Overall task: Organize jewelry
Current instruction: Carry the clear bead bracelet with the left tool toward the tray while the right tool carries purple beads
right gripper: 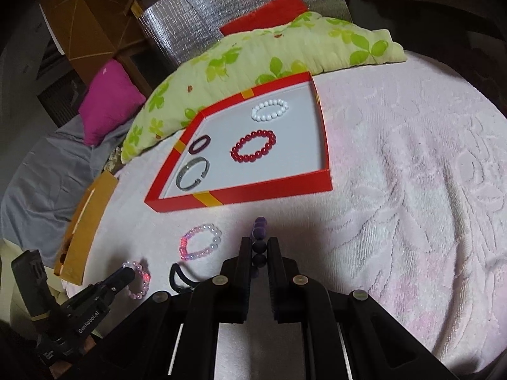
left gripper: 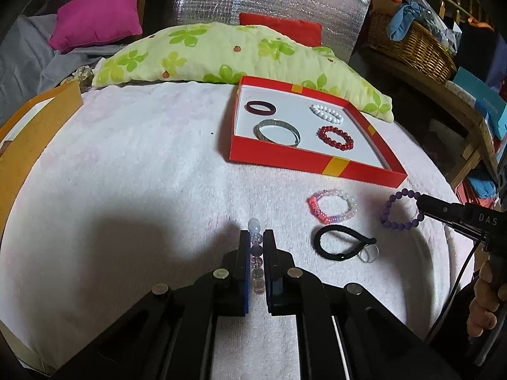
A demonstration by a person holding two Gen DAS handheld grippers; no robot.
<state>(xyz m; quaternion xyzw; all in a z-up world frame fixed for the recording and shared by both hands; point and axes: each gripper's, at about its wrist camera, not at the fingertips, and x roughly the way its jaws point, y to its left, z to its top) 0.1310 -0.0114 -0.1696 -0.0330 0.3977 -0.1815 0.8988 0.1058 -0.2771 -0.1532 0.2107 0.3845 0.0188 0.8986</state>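
Bracelets are pinched edge-on in both closed grippers, a pale bead one in the left gripper (left gripper: 256, 243) and a purple one in the right gripper (right gripper: 259, 247), while the red box (right gripper: 285, 183) lies ahead toward frame center, with 4 pieces inside.

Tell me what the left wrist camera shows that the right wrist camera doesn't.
Only the left wrist view shows the wicker basket, the clear ring beside the black hair tie, and a hand holding the right gripper, which is shut on the purple bracelet. Only the right wrist view shows the left gripper from outside, shut on the pale pink bracelet. Both show the red tray with four bracelets and the pink beaded bracelet on the towel.
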